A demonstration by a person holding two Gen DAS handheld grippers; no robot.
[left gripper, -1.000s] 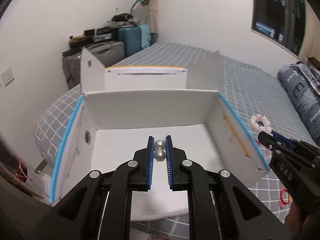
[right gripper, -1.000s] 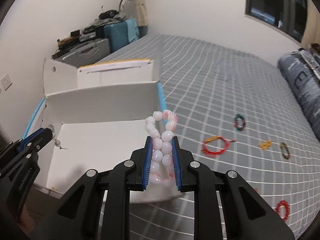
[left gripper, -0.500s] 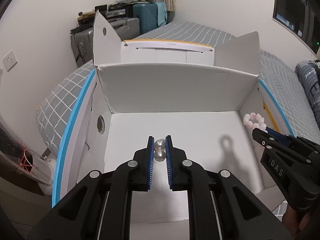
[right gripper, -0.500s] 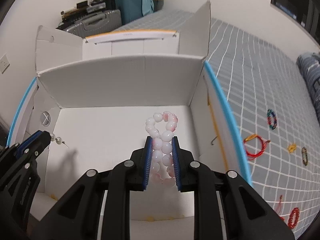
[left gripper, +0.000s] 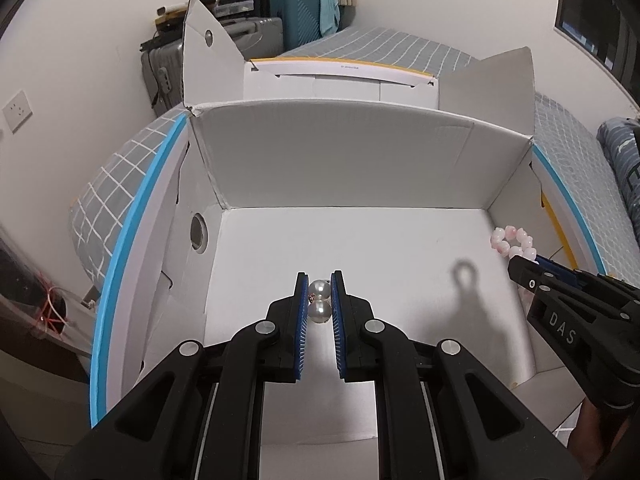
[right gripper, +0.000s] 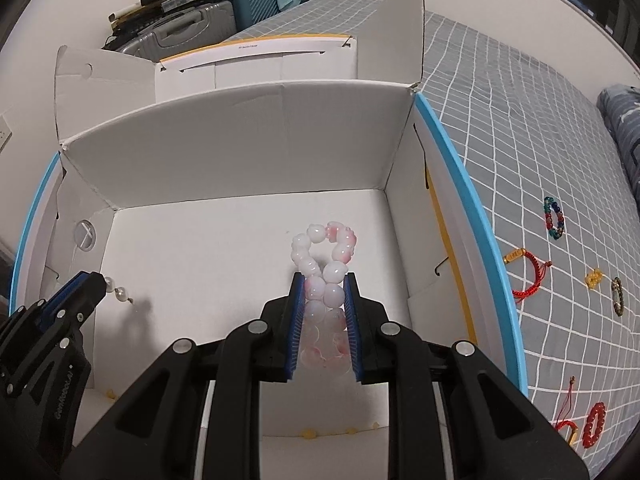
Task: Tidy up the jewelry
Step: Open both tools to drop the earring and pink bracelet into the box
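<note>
While left tongs [left gripper: 320, 292] clench pearls [left gripper: 320, 300] | right tongs [right gripper: 323, 292] — "DAS" — grip bracelet [right gripper: 326, 264]

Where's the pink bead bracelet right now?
The pink bead bracelet is clamped in the right hand-held gripper, over the right side of the white box; the left view shows it near the right wall.

My right gripper [right gripper: 323, 312] hides the lower half of the pink bracelet [right gripper: 324, 256] between its pads. From my left camera only the bracelet's top loop [left gripper: 514, 240] shows. The earring [left gripper: 320, 300] has a small fitting between its two pearls, too small for me to read. The box [left gripper: 340, 168] is cut off at its near edge in both views. On the bed [right gripper: 540, 140], the red bracelet [right gripper: 594, 424] sits by the picture's rim, its cord partly lost.
</note>
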